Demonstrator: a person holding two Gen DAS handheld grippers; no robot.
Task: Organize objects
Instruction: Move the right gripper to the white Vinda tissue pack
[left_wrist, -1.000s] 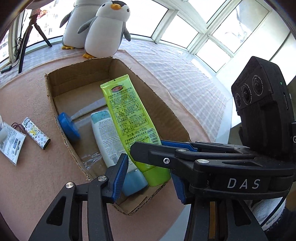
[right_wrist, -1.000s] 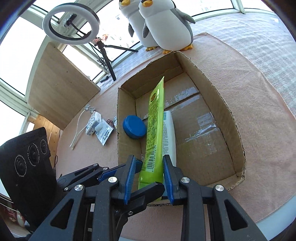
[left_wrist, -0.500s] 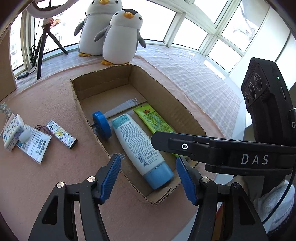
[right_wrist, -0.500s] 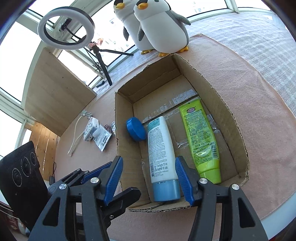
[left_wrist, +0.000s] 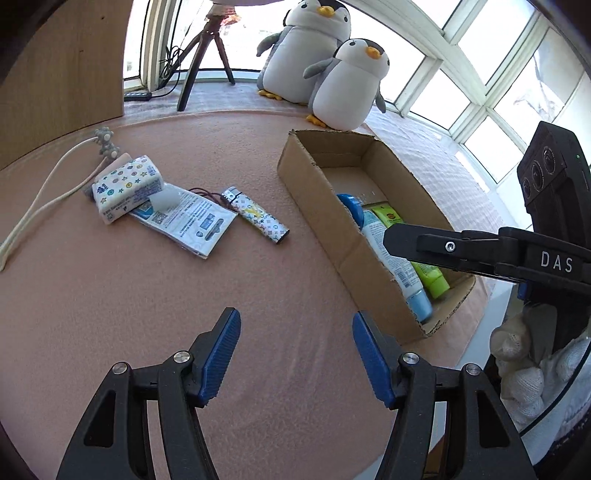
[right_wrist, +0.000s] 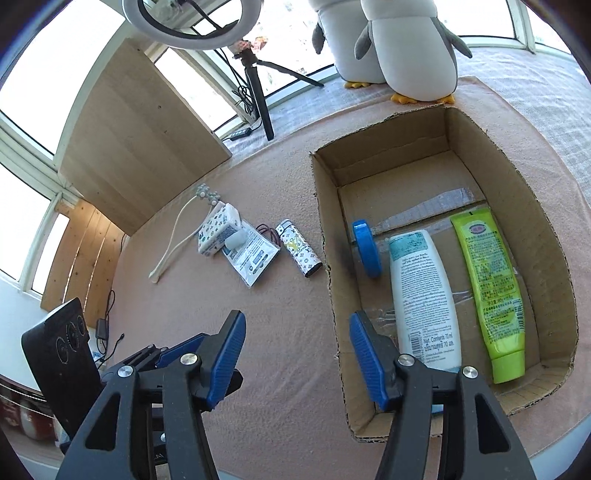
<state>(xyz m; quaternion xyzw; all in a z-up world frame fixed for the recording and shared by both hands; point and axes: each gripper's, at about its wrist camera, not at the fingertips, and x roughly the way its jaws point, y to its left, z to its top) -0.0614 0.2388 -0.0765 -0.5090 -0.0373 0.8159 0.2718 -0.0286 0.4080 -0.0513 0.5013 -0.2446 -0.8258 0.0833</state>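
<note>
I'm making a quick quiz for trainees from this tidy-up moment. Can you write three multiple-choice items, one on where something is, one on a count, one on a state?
1. Where does the green tube lie?
A. On the mat by the leaflet
B. In the cardboard box, beside the white bottle
C. Between the right tool's fingers

2. How many things lie inside the box?
A. One
B. Three
C. Five

3. What state is the right tool in?
A. Shut on the green tube
B. Shut on nothing
C. Open, holding nothing

Answers:
1 B: the right wrist view shows the tube flat on the box floor, next to the bottle.
2 B: blue lid, white bottle and green tube are all it holds.
3 C: its blue pads stand wide apart with only mat and box edge between them.
</note>
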